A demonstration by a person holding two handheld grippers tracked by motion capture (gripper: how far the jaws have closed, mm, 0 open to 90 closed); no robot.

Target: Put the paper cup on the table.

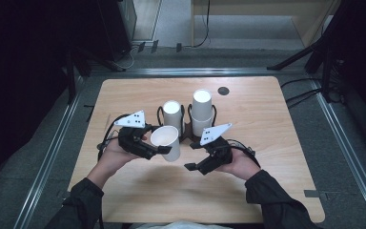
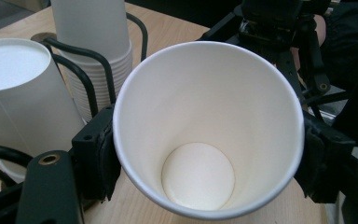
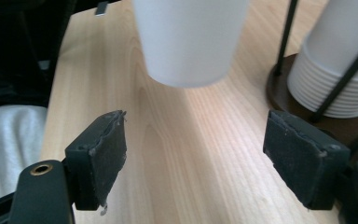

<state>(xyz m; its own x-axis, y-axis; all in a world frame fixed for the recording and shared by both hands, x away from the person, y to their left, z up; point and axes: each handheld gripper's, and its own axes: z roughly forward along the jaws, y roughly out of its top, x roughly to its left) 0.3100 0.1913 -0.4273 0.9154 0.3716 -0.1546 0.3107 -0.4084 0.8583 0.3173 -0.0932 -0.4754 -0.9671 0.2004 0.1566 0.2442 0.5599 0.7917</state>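
The left tool (image 1: 164, 150) grips a white paper cup (image 1: 167, 141) by its rim, one black pad on each side of the wall. In the left gripper view the cup (image 2: 200, 135) is open toward the camera, its inside empty, and it is held above the wooden worktop (image 1: 267, 119), tilted in the high view. The right tool (image 1: 189, 166) holds nothing: its jaws stand wide apart, bare wood between them, and its pads (image 3: 103, 154) are clear of the cup's base (image 3: 186, 42) just ahead. Behind both tools, a black wire holder (image 1: 187, 125) on a dark base carries two stacks of upturned paper cups, a shorter one (image 1: 172, 114) and a taller one (image 1: 202, 112).
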